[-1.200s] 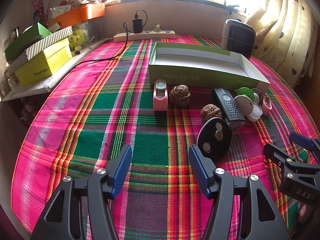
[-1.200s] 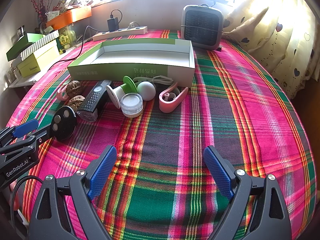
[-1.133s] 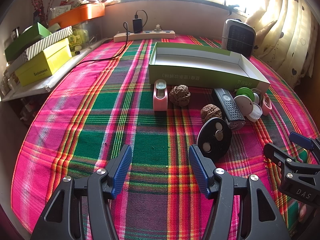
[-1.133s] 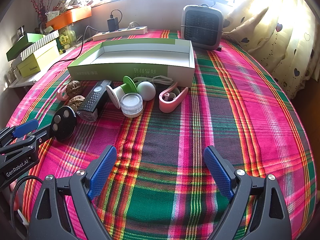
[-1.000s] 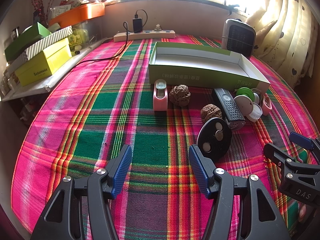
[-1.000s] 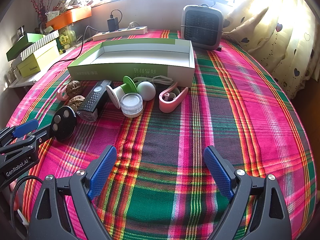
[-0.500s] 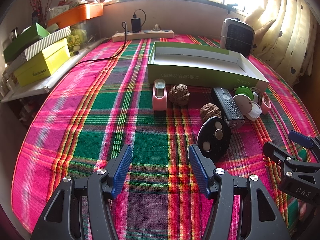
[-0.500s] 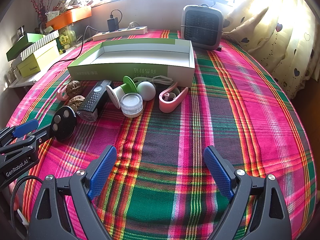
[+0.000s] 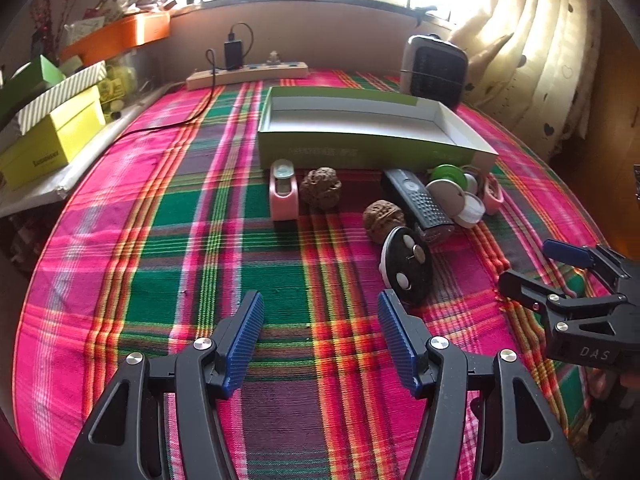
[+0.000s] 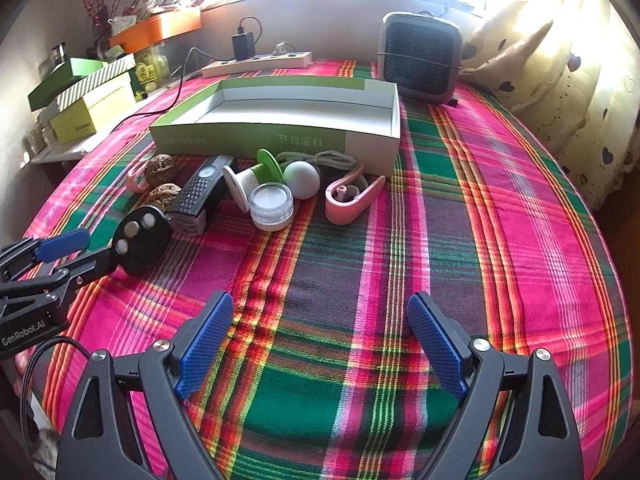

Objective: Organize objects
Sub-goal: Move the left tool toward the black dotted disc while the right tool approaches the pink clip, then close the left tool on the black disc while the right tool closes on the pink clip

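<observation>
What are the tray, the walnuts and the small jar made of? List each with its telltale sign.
Tray: likely cardboard, matte; thin folded walls, printed green outside, white inside.
Walnuts: natural shell, it seems; brown, deeply wrinkled, dull.
Jar: probably clear plastic, possibly glass; see-through wall, whitish contents or lid.

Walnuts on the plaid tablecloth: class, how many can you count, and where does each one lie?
2. One walnut lies just right of the pink tape dispenser, before the green box. The other walnut lies nearer, left of the black remote. Others may be hidden.
</observation>
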`<state>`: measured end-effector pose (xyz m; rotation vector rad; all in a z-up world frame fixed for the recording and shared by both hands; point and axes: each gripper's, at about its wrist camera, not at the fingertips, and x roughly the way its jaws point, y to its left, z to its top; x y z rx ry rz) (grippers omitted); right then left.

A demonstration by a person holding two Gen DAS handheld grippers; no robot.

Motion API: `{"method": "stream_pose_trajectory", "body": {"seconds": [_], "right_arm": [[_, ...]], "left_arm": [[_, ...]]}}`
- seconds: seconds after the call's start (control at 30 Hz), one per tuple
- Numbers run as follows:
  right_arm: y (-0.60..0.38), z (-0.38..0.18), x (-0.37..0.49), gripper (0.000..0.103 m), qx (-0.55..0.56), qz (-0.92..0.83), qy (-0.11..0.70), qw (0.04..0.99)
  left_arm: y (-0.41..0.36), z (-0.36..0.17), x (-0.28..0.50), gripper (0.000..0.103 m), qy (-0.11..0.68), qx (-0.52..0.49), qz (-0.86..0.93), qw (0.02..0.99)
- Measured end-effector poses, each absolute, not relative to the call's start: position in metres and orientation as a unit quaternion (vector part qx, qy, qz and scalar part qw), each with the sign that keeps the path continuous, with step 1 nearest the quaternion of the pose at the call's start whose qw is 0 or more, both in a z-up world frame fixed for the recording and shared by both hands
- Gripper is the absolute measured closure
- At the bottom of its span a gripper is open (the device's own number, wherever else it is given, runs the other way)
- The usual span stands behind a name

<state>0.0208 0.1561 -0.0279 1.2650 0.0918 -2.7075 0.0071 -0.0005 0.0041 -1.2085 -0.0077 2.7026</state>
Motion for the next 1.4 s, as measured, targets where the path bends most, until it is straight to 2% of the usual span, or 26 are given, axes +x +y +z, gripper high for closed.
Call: {"method": "stream_pose_trajectory", "body": {"seconds": [0.33, 0.67, 1.13, 1.4], "right_arm": [[0.163, -0.026, 0.019, 0.014, 0.422, -0.902, 0.020, 0.093], [0.176, -0.021, 0.000, 0.014, 0.428, -0.901, -0.004, 0.071], [0.179, -0.014, -0.034, 0.017, 0.427, -0.903, 0.006, 0.044], [0.180, -0.018, -0.045, 0.023, 0.437, -0.899, 0.003, 0.040]], "left_arm": [[0.012, 0.012, 0.007, 0.045, -0.036, -0.407, 0.896, 0.175], [0.024, 0.007, -0.007, 0.045, -0.025, -0.426, 0.887, 0.174], [0.027, 0.008, -0.023, 0.045, -0.013, -0.432, 0.887, 0.164], [0.019, 0.008, -0.025, 0.059, -0.030, -0.433, 0.886, 0.162]]}}
